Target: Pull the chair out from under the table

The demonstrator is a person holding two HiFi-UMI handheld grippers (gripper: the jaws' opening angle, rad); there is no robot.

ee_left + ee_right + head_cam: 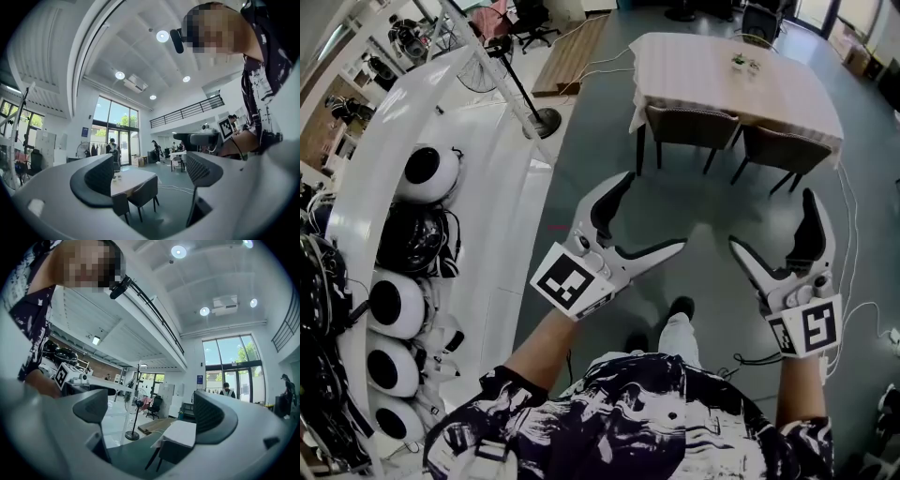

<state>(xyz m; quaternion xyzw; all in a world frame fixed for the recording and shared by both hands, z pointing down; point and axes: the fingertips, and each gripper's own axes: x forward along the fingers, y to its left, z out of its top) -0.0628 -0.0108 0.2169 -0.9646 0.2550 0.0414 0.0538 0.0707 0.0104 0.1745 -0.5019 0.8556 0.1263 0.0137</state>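
Observation:
A table under a white cloth (741, 84) stands ahead on the grey floor. Two dark chairs are tucked under its near side, one on the left (689, 125) and one on the right (787, 148). My left gripper (652, 212) and right gripper (773, 220) are both open and empty, held in the air well short of the chairs. In the left gripper view the table (131, 177) and chairs (145, 190) show far off between the jaws of the left gripper (150, 173). In the right gripper view the right gripper (150, 413) frames the table (182, 432) and a chair (176, 452).
A long white curved counter (478, 187) with round black-and-white helmets runs along the left. A fan stand (546, 120) and a wooden platform (572, 52) lie to the table's left. White cables (853, 234) trail on the floor at right. Small items (745, 64) sit on the table.

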